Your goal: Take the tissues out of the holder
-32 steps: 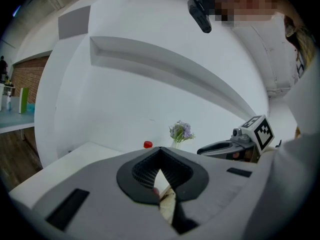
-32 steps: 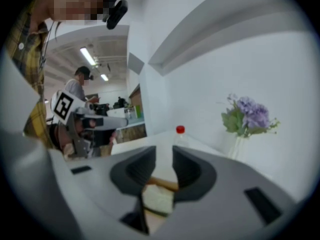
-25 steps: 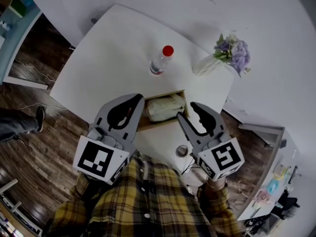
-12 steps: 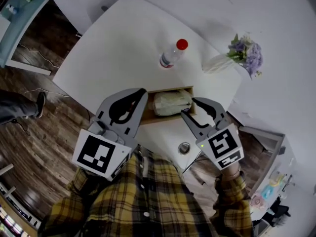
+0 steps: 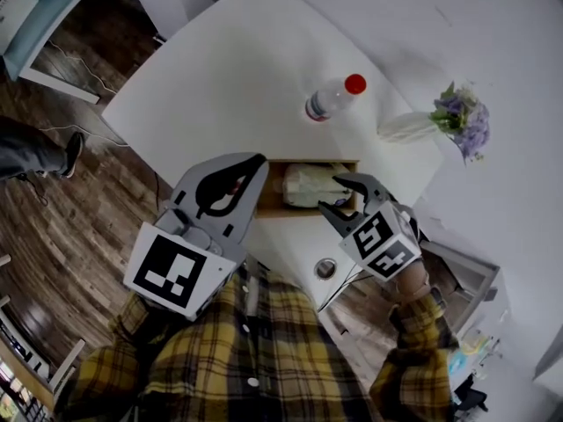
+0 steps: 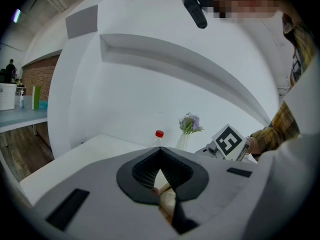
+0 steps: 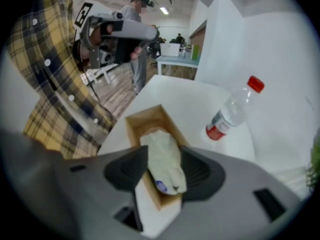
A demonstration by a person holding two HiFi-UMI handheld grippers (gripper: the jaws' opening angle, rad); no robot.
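Observation:
A wooden holder [image 5: 274,192] lies on the white table [image 5: 220,86] near its front edge, with a pale tissue pack [image 5: 308,185] inside. My right gripper [image 5: 332,193] hovers at the holder's right end. In the right gripper view its jaws are opening on either side of the tissue pack [image 7: 160,144] without pressing on it, and the holder [image 7: 131,128] shows beneath. My left gripper [image 5: 255,161] is held at the holder's left end, shut with nothing in it [image 6: 160,151].
A clear water bottle [image 5: 332,102] with a red cap stands just behind the holder. A white vase of purple flowers [image 5: 462,120] sits at the table's right corner. Wood floor surrounds the table, and a person [image 7: 139,44] stands far off.
My right gripper has moved in toward the holder's right end, and it now reaches over the tissue pack. The left gripper has hardly moved.

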